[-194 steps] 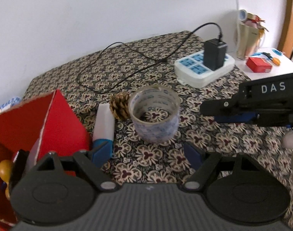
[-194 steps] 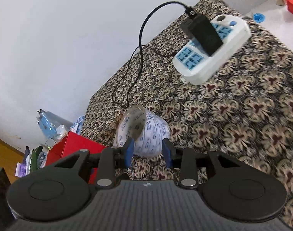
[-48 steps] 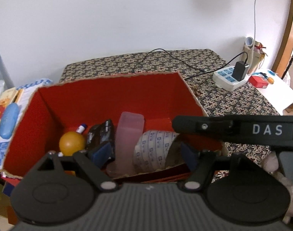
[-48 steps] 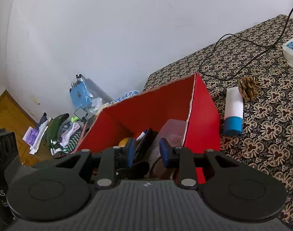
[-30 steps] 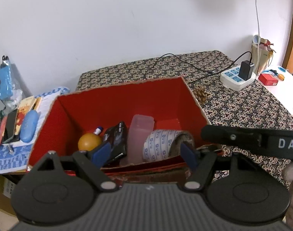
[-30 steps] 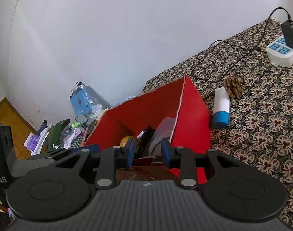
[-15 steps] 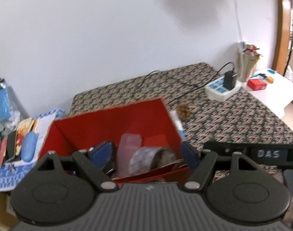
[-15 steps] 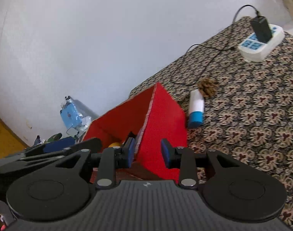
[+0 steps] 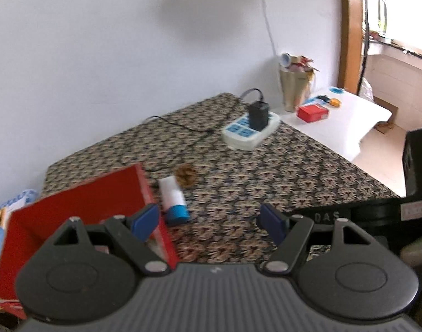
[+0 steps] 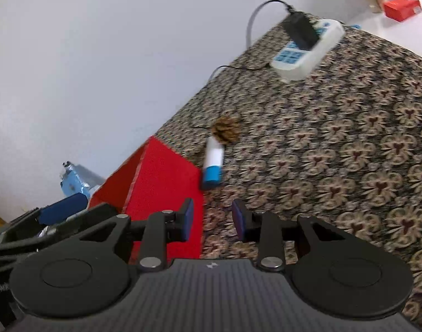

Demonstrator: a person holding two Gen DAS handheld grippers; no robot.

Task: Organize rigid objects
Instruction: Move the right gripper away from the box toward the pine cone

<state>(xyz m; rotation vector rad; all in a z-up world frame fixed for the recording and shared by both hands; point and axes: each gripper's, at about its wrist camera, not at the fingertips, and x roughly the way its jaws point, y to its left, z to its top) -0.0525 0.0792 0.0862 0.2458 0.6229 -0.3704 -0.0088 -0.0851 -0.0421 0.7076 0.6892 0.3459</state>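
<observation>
The left gripper is held wide open with nothing in it. The right gripper is partly open and empty too. A tube is seen lying on the cloth ahead of both, beside the red box and touching a pinecone.

White tube (blue cap) lying beside red box; pinecone touching tube.

White-and-blue tube lies between red box and pinecone
</observation>
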